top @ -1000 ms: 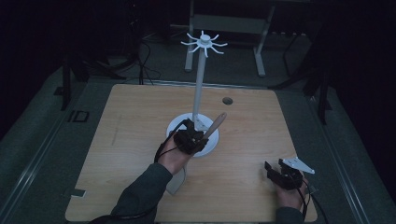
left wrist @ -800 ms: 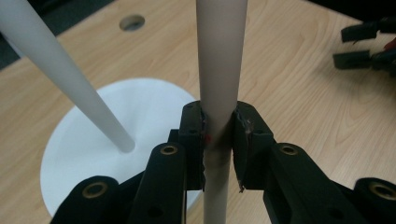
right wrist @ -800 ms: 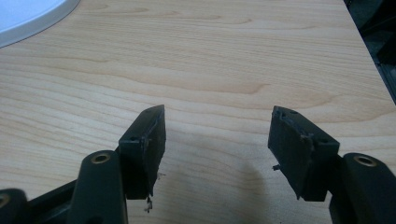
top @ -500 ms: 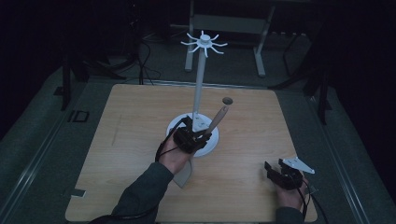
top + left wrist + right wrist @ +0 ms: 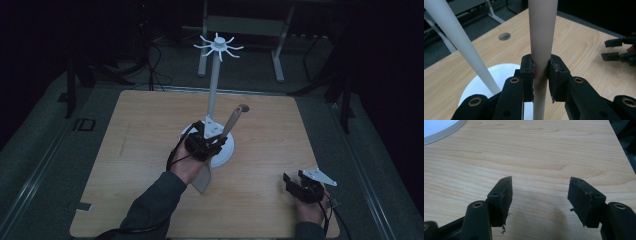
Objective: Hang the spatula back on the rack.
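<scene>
At the near right corner of the desk (image 5: pixel 130 150), the right gripper (image 5: pixel 301 186) is held low over bare wood, its jaws spread with nothing between them. Farther in, near the desk's middle, a spatula (image 5: pixel 231 121) is pinched by its pale handle in the jaws of the left gripper (image 5: pixel 204 146), tilted over the white round base (image 5: pixel 227 152) of the hook stand (image 5: pixel 216 75).

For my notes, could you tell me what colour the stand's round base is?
White; the stand's round base shows best in the high view.
</scene>
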